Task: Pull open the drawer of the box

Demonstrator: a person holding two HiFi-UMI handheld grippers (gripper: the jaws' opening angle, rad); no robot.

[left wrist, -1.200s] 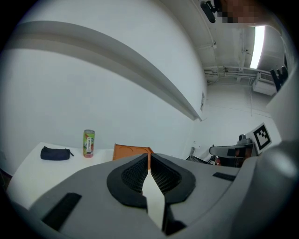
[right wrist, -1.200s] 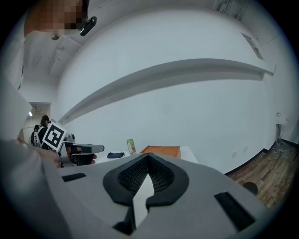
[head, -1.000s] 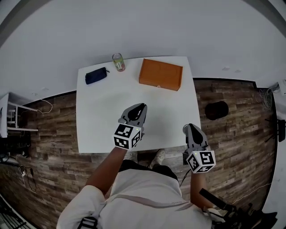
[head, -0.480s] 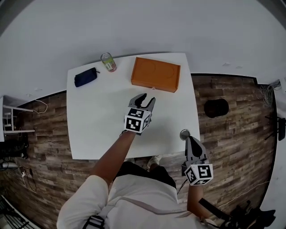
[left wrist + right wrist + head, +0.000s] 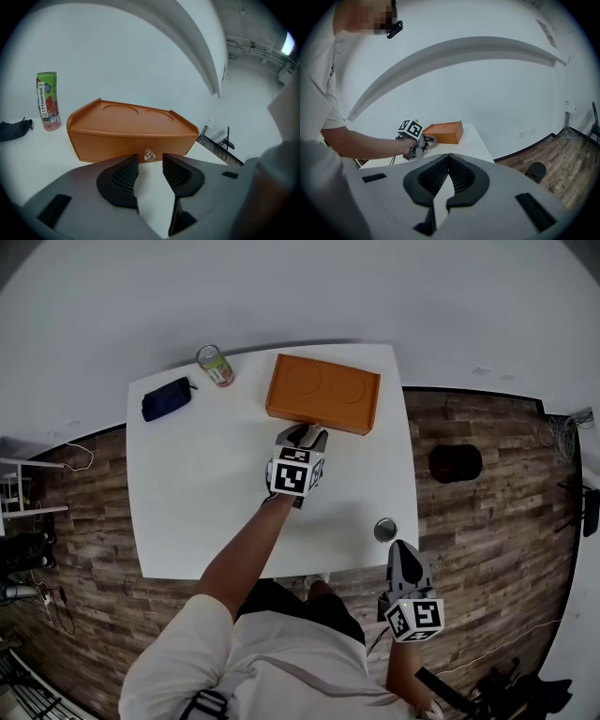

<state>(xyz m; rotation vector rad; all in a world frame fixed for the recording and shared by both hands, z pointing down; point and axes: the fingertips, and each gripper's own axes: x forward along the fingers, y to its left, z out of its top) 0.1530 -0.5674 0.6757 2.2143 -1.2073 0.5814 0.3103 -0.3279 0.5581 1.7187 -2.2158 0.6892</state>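
Note:
An orange box (image 5: 323, 392) stands at the far side of the white table (image 5: 206, 493), its drawer front toward me. In the left gripper view the box (image 5: 131, 129) fills the middle, with a small clear knob (image 5: 149, 155) on the drawer. My left gripper (image 5: 307, 433) is right at that front; its jaws are opening, and the knob sits just ahead of the gap between the fingertips, untouched. The left gripper (image 5: 150, 161) holds nothing. My right gripper (image 5: 404, 549) hangs off the table's near right corner, shut and empty, also seen as (image 5: 448, 161).
A green and pink can (image 5: 216, 365) and a dark pouch (image 5: 166, 398) lie at the far left of the table. A small round metal object (image 5: 385, 529) sits near the front right edge. A black stool (image 5: 455, 463) stands on the wooden floor to the right.
My left gripper has travelled forward across the table to the box's drawer front, and its jaws have spread apart. The right gripper has drifted back off the table's near edge.

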